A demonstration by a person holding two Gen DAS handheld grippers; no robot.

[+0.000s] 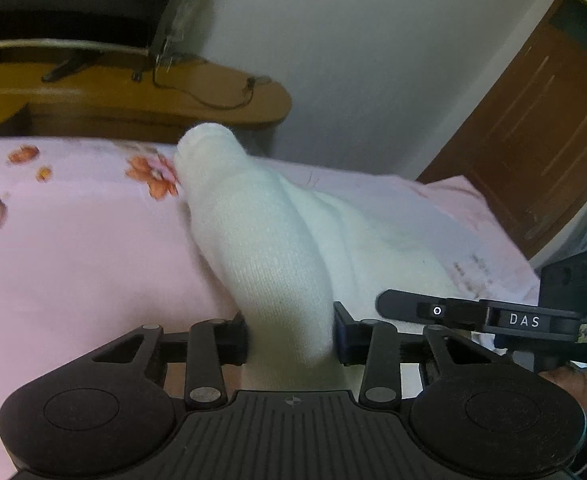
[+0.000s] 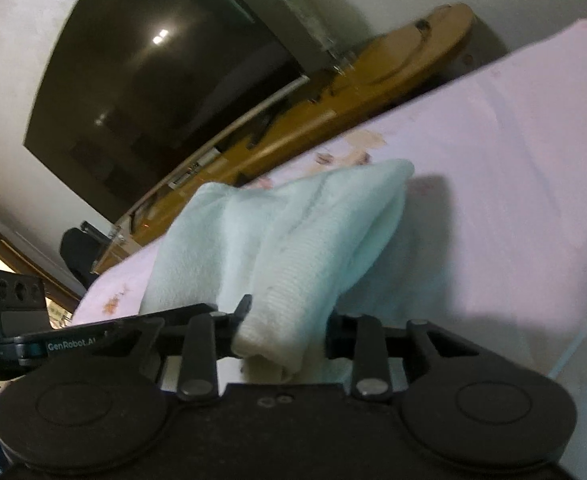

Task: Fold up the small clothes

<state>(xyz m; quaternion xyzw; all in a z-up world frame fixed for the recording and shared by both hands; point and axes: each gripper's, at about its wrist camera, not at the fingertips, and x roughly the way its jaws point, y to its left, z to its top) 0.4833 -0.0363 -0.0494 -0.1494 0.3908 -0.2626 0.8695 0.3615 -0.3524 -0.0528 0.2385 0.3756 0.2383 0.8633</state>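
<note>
A white knitted sock (image 1: 269, 240) lies bunched over the pink flowered bedsheet (image 1: 73, 248). My left gripper (image 1: 291, 336) is shut on one end of it, and the cloth stands up between the jaws. My right gripper (image 2: 285, 332) is shut on the sock's ribbed other end (image 2: 293, 248), which looks pale blue-white in the right wrist view. The right gripper's black finger (image 1: 433, 310) shows at the right of the left wrist view, close beside my left one. The left gripper's body (image 2: 9, 320) shows at the left edge of the right wrist view.
A wooden TV stand (image 1: 133, 96) with cables runs along the far side of the bed, under a large dark TV (image 2: 145, 92). A brown wooden door (image 1: 533, 140) stands at the right. The bedsheet (image 2: 513, 200) spreads wide to the right.
</note>
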